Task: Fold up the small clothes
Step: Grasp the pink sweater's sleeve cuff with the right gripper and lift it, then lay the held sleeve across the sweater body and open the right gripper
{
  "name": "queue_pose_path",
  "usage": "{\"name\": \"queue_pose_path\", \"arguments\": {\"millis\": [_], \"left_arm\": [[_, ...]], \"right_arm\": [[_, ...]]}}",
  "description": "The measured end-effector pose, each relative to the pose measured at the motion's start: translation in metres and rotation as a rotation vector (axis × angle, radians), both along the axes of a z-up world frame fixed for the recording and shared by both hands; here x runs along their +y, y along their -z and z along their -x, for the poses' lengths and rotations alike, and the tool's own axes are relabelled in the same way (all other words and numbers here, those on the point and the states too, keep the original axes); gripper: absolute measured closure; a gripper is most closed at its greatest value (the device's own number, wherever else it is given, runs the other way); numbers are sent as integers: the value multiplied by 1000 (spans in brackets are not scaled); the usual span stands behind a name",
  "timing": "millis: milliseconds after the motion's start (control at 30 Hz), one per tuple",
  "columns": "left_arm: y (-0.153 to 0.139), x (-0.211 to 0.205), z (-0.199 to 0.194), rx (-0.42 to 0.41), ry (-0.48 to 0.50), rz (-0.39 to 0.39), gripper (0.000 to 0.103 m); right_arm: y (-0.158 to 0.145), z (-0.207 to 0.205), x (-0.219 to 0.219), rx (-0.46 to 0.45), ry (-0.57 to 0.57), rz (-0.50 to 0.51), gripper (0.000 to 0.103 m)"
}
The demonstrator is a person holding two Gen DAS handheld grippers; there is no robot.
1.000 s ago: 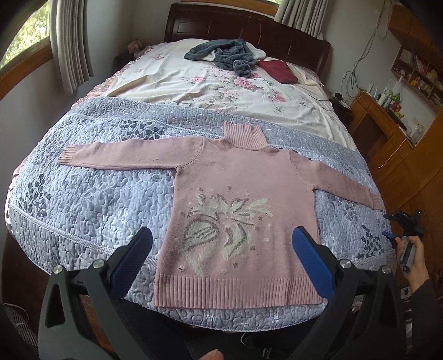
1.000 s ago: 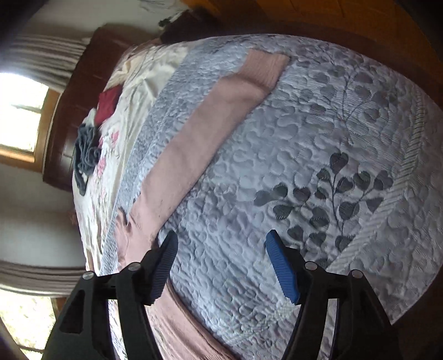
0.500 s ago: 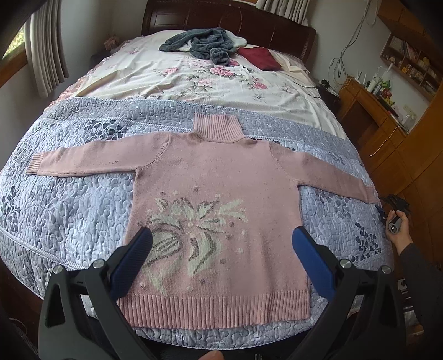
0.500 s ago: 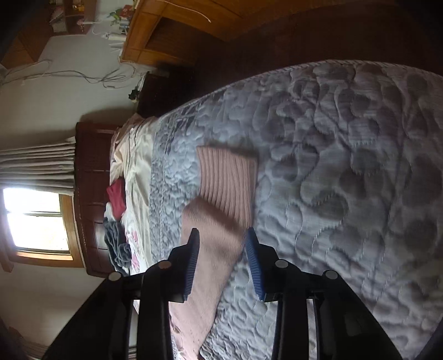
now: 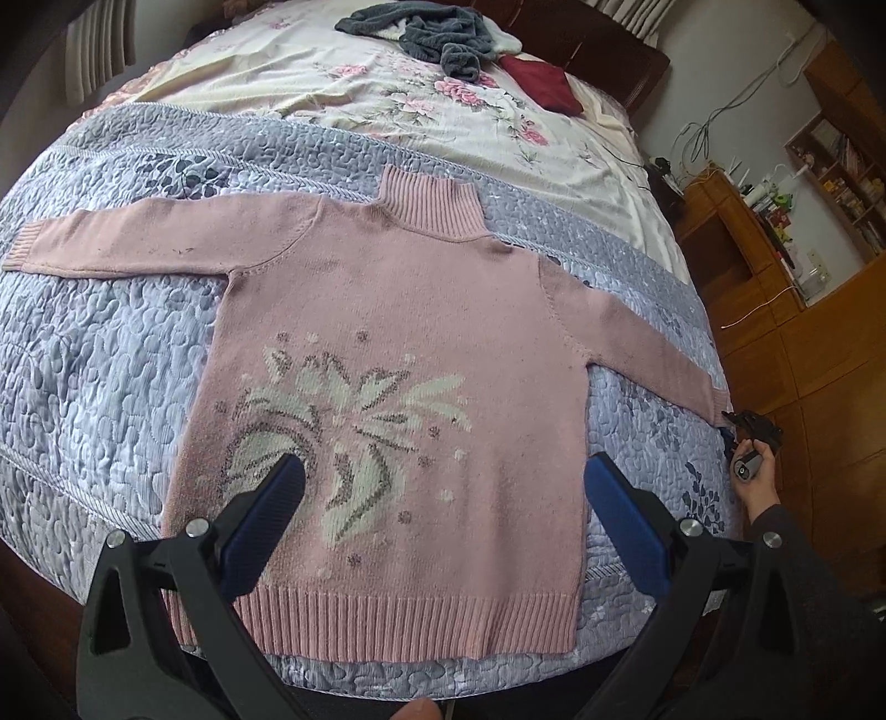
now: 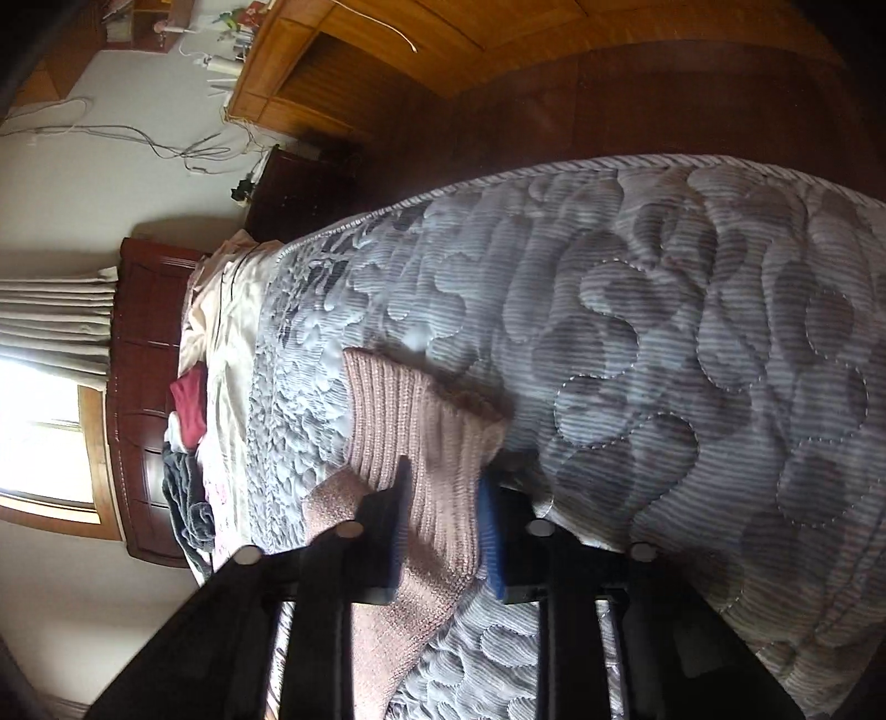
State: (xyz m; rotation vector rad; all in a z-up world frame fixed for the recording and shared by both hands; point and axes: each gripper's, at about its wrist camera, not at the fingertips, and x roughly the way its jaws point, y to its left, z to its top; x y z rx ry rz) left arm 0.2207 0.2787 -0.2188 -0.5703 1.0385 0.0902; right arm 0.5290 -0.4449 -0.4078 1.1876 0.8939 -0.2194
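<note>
A small pink turtleneck sweater with a pale leaf motif lies flat, front up, on the grey-blue quilt, both sleeves spread out. My left gripper hovers open above the sweater's lower half, holding nothing. At the far right a hand holds my right gripper at the cuff of the right sleeve. In the right wrist view that gripper is shut on the ribbed pink cuff, which lifts slightly off the quilt.
Further up the bed, a floral sheet carries a grey towel heap and a dark red cloth. A wooden headboard stands behind. Wooden cabinets and shelves line the right side beyond the bed edge.
My right gripper closed in on the sleeve end and shut on the cuff. My left gripper moved forward over the sweater and stayed open.
</note>
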Motion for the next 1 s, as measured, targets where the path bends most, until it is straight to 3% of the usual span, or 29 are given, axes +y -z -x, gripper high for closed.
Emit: {"name": "queue_pose_path", "arguments": {"millis": [133, 333, 500, 633, 767, 1000], "left_arm": [[13, 15, 0, 22, -18, 52, 3], [19, 35, 3, -45, -29, 104, 3], [31, 52, -3, -78, -67, 264, 3], [25, 57, -11, -116, -69, 250, 3], [15, 61, -24, -129, -29, 272, 3], [2, 54, -48, -147, 55, 196, 3]], "right_arm": [[-23, -1, 5, -42, -17, 66, 96], [-91, -4, 29, -121, -100, 215, 97], [-165, -8, 89, -205, -236, 419, 97], [-209, -3, 145, -287, -338, 521, 97], [-233, -3, 214, -337, -459, 602, 97], [-230, 8, 340, -383, -694, 752, 97]]}}
